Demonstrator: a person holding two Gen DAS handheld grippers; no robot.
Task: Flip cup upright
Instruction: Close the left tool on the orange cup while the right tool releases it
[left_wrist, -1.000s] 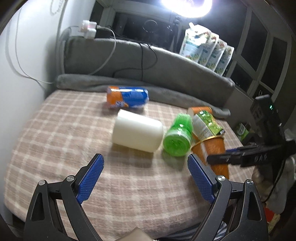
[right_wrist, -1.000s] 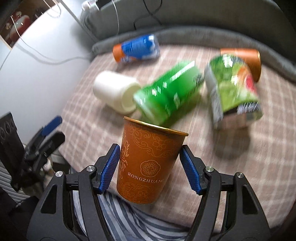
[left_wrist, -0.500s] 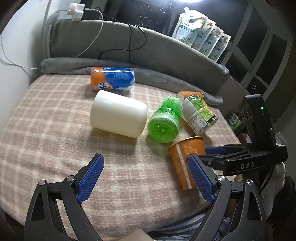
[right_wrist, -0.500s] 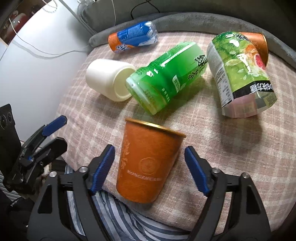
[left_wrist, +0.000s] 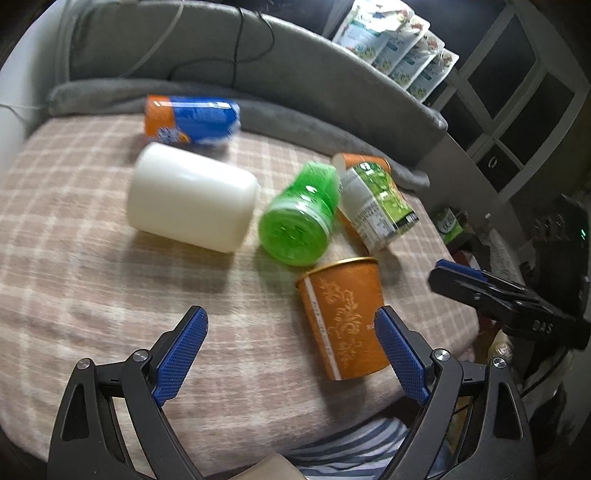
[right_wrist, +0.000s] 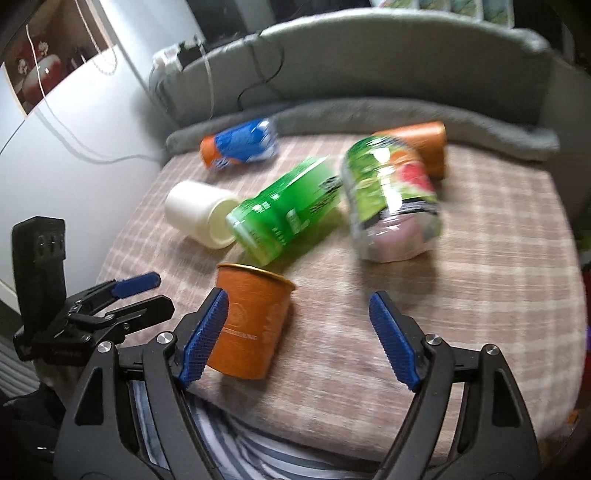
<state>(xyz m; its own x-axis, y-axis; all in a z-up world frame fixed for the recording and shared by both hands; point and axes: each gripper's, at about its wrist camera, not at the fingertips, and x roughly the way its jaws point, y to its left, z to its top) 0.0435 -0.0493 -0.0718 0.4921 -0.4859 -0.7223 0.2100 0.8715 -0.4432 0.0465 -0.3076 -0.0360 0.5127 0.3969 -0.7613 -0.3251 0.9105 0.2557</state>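
Now the orange cup (right_wrist: 253, 325) stands mouth-up near the front edge of the checked blanket (right_wrist: 498, 258), leaning a little on the soft surface, so the flip looks done. The right gripper (right_wrist: 297, 341) has its fingers spread wide with nothing between them; its left finger (right_wrist: 205, 338) sits just beside the cup's wall, whether touching I cannot tell, which reads as a release rather than a grasp. The left gripper (left_wrist: 291, 356) hovers at the near edge, fingers likewise spread and holding nothing, with the cup just inside its right finger (left_wrist: 400, 356); it seems placed to steady the cup if it tips.

Behind the cup lie a green bottle (left_wrist: 299, 218), a white cup (left_wrist: 192, 201) on its side to the left, a green carton (left_wrist: 376, 205) to the right, and a blue-and-orange can (left_wrist: 192, 120) at the far side. The green bottle lies close behind the cup's rim, so a nudge from it could knock the cup over.
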